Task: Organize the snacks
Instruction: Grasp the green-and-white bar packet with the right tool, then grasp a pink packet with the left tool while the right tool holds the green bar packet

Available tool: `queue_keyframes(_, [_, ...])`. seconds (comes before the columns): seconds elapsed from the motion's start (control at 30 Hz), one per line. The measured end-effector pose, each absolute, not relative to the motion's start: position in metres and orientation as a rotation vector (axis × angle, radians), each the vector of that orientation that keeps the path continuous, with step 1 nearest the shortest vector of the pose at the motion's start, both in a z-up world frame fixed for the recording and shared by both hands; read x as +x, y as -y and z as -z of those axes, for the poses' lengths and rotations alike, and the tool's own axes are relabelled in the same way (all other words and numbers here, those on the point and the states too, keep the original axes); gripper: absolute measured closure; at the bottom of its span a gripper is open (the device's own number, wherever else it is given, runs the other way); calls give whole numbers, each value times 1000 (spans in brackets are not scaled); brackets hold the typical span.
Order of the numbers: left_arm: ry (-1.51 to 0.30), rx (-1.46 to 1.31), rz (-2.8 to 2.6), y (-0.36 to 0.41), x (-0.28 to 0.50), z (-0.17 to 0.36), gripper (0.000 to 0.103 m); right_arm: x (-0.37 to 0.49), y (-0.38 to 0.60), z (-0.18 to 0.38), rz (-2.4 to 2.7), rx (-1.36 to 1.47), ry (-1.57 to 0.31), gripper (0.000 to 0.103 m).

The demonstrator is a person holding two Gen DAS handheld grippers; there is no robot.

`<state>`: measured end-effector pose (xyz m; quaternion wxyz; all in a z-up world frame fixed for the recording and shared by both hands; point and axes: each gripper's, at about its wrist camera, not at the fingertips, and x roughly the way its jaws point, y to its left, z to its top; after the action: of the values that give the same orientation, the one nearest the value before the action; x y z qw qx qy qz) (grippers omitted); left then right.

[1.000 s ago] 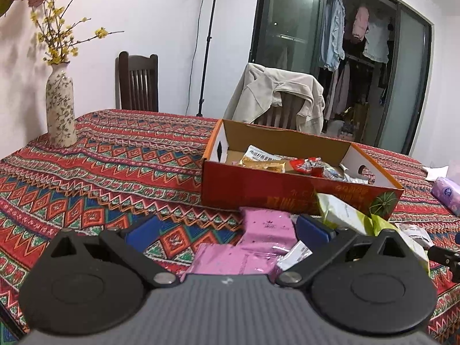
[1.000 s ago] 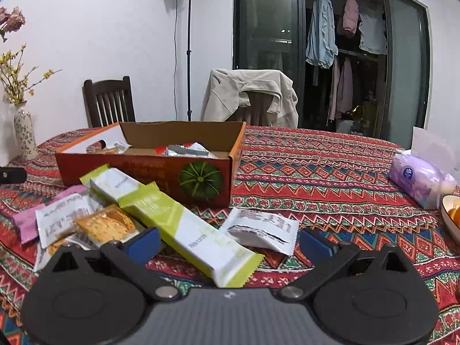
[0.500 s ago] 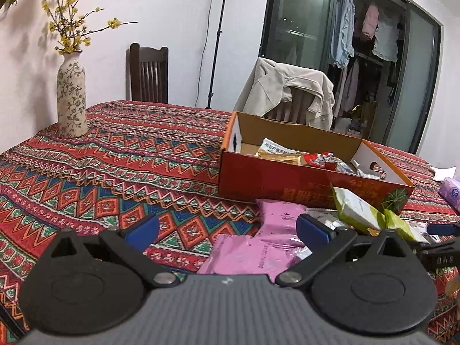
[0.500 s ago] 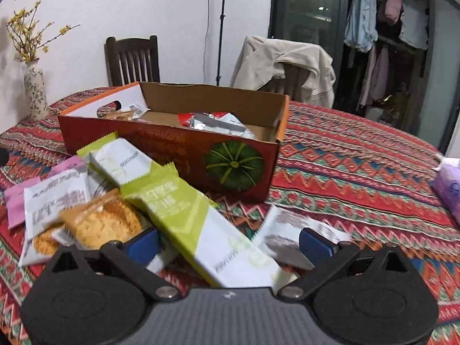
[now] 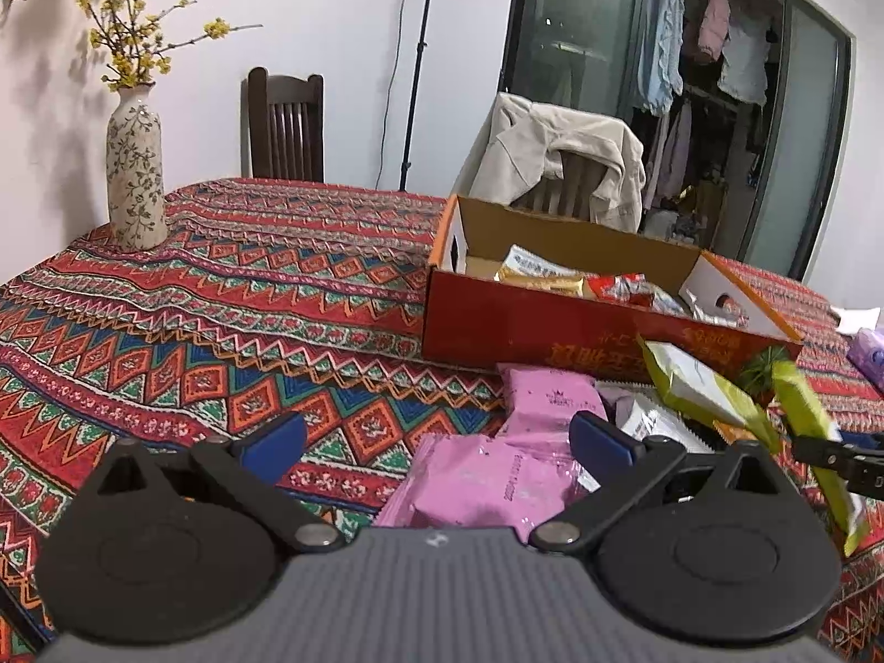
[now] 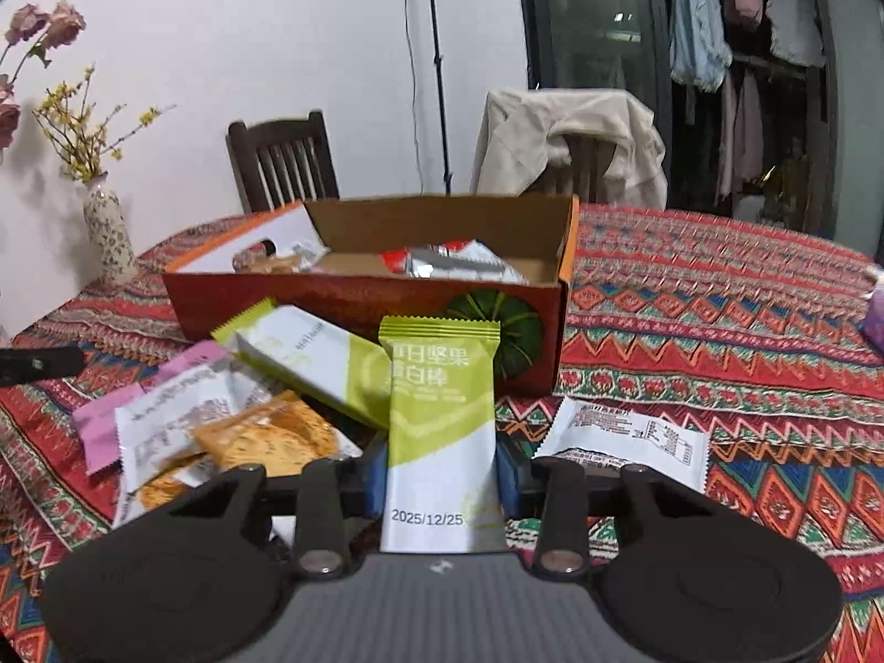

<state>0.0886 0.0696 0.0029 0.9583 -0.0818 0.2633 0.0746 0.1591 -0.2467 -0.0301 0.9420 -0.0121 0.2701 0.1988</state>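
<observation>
**Green snack bar clamped in my right hand-held gripper, left one standing apart**

At the far left of the tabletop [image 5: 221, 298], covered with a red patterned cloth, stands a flowered vase [image 5: 135, 177] with yellow twigs. A dark wooden chair [image 5: 284, 124] is behind the tabletop's far edge.

My left hand-held gripper [image 5: 436, 436] has its two blue fingers wide apart and holds nothing. It hangs low over the cloth. Between and just beyond its fingers lies a pink snack packet [image 5: 486, 489], and a second pink packet [image 5: 547, 400] lies behind it, near the box.

The orange cardboard box [image 5: 580, 331] stands in the middle of the tabletop, open on top. Inside it I see a gold wrapper [image 5: 544, 276] and a red and silver wrapper [image 5: 621, 284], lying flat on the bottom.

In front of the box, in the right wrist view, lies a loose pile: a pink packet, a white packet [image 6: 171, 414], a cracker packet [image 6: 271, 436] and a green and white bar [image 6: 315, 356] that leans against the box wall.

My right hand-held gripper [image 6: 442, 475] is closed on a green snack bar [image 6: 442, 420]. The bar stands upright between the fingers, its green end upward, in front of the box and not yet inside it. In the left wrist view the same bar appears at the right edge, held tilted.

To the right of the gripper a white packet with a printed label [image 6: 630, 442] lies flat on the cloth.
</observation>
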Motion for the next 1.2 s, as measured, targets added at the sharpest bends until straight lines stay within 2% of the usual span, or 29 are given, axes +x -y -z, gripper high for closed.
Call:
queue_keyframes(0.47, [-708, -66, -126, -44, 113, 26, 0, 149, 243, 37, -355, -32, -538, 66])
queue_keyframes(0.77, [-721, -82, -130, -44, 126, 32, 0, 150, 242, 38, -361, -29, -544, 66])
queue_keyframes(0.83, [-713, -88, -134, -45, 125, 32, 4, 150, 242, 37, -365, -30, -544, 66])
queue_keyframes(1.0, [-682, -80, -140, -43, 120, 30, 26, 150, 242, 37, -365, -26, -540, 66])
queue_keyframes(1.1, [-666, -77, -145, -43, 115, 29, 31, 150, 243, 37, -365, -22, -537, 66])
queue_keyframes(1.2, [-645, -79, -158, -43, 111, 28, 31, 149, 243, 36, -364, -23, -534, 66])
